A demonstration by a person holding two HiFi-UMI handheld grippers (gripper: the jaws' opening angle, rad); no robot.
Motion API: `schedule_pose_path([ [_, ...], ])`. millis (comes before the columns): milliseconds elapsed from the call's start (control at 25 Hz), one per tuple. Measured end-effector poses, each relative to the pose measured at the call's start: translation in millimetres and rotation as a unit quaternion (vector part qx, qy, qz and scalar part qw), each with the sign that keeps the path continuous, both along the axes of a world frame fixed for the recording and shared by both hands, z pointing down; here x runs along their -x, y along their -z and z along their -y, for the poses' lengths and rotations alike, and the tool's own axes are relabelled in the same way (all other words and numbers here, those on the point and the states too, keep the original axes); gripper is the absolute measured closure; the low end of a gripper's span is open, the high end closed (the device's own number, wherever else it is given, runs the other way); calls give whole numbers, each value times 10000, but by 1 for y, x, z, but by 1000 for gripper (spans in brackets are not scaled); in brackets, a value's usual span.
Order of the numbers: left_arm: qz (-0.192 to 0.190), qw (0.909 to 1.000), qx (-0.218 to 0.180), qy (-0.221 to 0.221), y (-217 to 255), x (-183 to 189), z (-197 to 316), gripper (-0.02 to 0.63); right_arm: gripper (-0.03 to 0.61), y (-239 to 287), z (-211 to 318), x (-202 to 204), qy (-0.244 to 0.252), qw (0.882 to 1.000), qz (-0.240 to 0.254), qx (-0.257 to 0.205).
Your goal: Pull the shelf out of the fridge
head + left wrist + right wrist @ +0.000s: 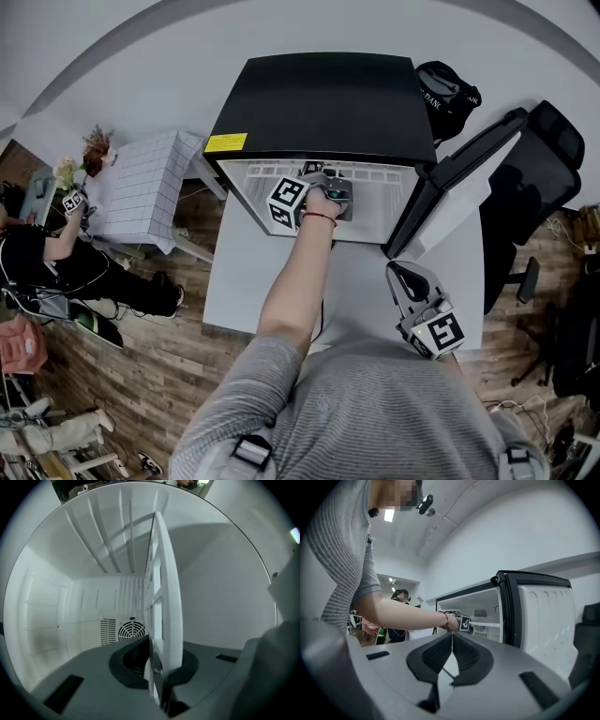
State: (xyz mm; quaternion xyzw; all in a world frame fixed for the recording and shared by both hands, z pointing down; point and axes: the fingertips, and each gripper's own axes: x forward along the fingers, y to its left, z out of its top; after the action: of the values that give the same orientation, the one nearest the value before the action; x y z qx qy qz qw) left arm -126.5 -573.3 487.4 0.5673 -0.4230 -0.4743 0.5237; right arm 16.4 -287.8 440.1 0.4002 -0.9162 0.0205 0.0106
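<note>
A small black fridge (323,103) stands open on a white table (234,272), its door (469,178) swung to the right. My left gripper (333,192) reaches into the opening at the front edge of the white grid shelf (375,175). In the left gripper view the shelf (164,597) runs edge-on between the jaws, and the left gripper (157,667) is shut on its front rim. A fan grille (131,631) shows on the back wall. My right gripper (405,277) hangs near the table's front right, away from the fridge. It is shut (451,641) with nothing in it.
A black office chair (539,187) stands right of the open door. A low table with a white grid cover (150,187) is left of the fridge. Another person (56,253) sits at the far left. From the right gripper view the fridge door (543,616) stands close on the right.
</note>
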Motion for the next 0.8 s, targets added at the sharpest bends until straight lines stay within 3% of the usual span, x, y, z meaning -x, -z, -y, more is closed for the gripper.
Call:
schedule_pose_path([
  [480, -27, 10000, 28, -17, -2, 0, -3, 581, 565, 0, 6, 8, 46, 10000, -67, -50],
  [800, -24, 10000, -40, -46, -1, 1, -4, 581, 565, 2, 42, 18, 27, 9997, -124, -209],
])
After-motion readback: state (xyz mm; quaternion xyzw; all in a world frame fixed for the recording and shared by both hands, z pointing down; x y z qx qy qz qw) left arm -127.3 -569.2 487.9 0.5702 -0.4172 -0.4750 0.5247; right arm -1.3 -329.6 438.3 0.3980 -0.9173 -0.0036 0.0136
